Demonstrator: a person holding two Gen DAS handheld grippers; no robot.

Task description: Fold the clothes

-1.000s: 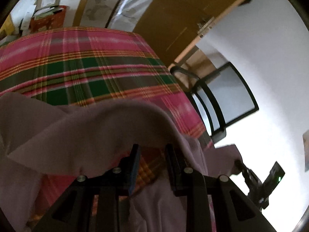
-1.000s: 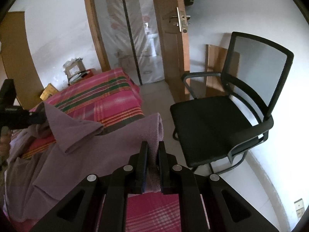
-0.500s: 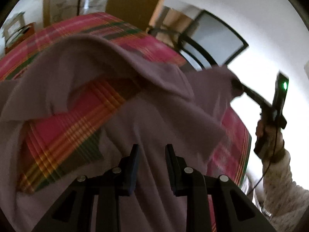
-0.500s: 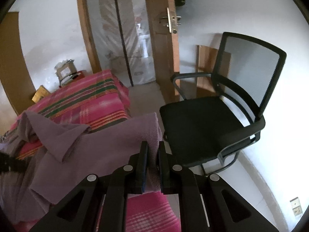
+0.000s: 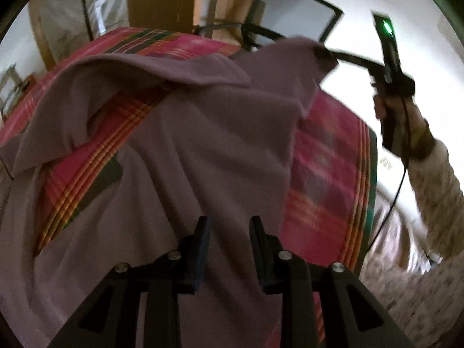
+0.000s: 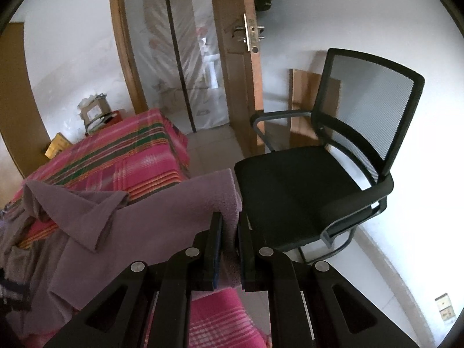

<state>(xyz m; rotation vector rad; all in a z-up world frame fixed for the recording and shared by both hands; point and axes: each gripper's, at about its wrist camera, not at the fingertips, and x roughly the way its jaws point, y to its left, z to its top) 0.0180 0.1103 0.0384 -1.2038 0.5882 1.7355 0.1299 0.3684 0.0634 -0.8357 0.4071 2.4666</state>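
A purple garment (image 5: 203,133) lies spread on a bed with a pink plaid blanket (image 5: 327,156), one sleeve folded across it. My left gripper (image 5: 229,223) hovers over the garment's middle. Its jaws are opening, with no cloth between them. The right gripper (image 6: 230,220) is shut on the garment's edge (image 6: 226,191) and holds it raised off the bed near the corner. In the left wrist view the right gripper (image 5: 322,52) pinches that lifted corner, with a hand (image 5: 388,107) behind it.
A black mesh office chair (image 6: 304,179) stands close to the bed's right corner. Behind it are a wooden door (image 6: 235,58) and a plastic-covered doorway. Boxes and clutter (image 6: 95,113) sit by the far wall past the bed (image 6: 121,156).
The left gripper has swept across the garment towards the right gripper and rolled, leaving the right wrist view. The folded sleeve has sunk onto the garment. The right gripper has kept its hold, nearly still.
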